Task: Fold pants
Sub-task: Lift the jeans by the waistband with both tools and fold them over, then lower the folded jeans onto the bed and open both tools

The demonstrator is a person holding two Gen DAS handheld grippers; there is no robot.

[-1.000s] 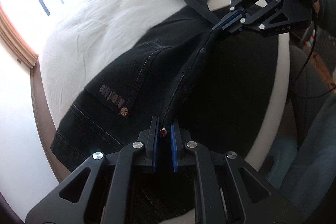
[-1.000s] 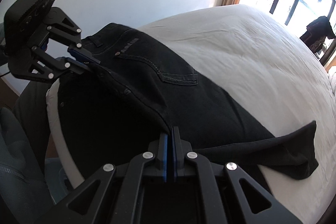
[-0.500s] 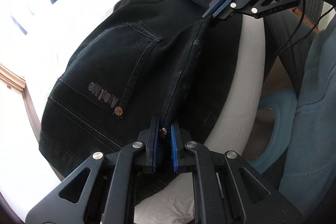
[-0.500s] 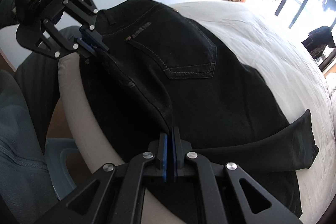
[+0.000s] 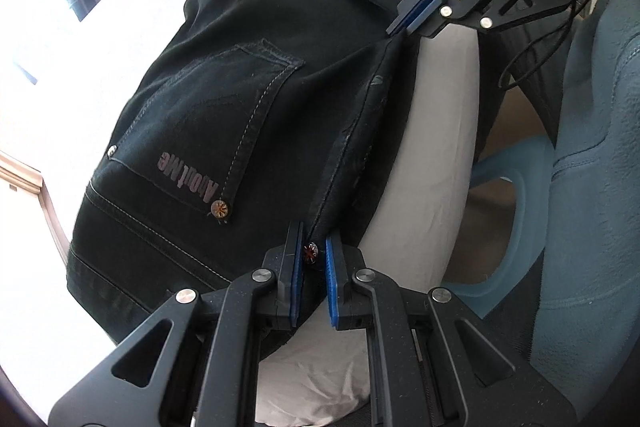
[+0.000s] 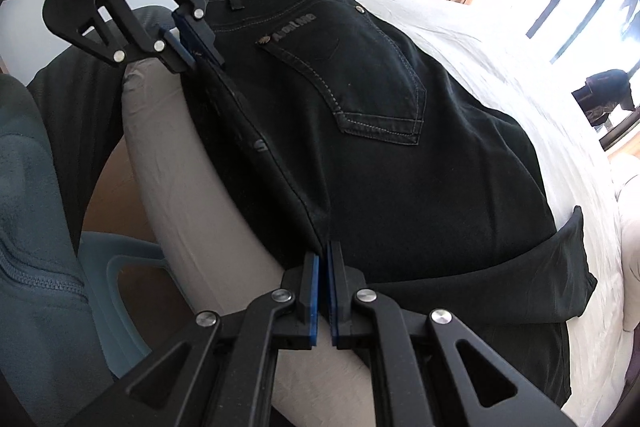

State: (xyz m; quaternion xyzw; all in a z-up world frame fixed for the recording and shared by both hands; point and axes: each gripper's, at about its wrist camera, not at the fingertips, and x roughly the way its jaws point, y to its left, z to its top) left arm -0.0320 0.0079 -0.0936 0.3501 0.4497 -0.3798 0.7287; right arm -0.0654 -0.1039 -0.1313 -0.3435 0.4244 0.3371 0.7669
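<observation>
Two grippers pinch one long edge of the black pants (image 5: 248,115). Left gripper (image 5: 311,269) clamps the waist end by a rivet; right gripper (image 6: 323,281) clamps farther down the seat. That edge stretches straight between them, along the near side of the white bed (image 6: 500,39). Both legs trail off far right.

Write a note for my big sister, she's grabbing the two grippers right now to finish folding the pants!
Left gripper: shut on the waist end of the black pants, by a rivet.
Right gripper: shut on the same folded edge, further down the leg.
The pants lie on the white bed, pocket side up, held edge hanging over the bed's side.
Done: legs folded together lengthwise.
Left: lay the edge flat, then fold the legs up towards the waist.
</observation>
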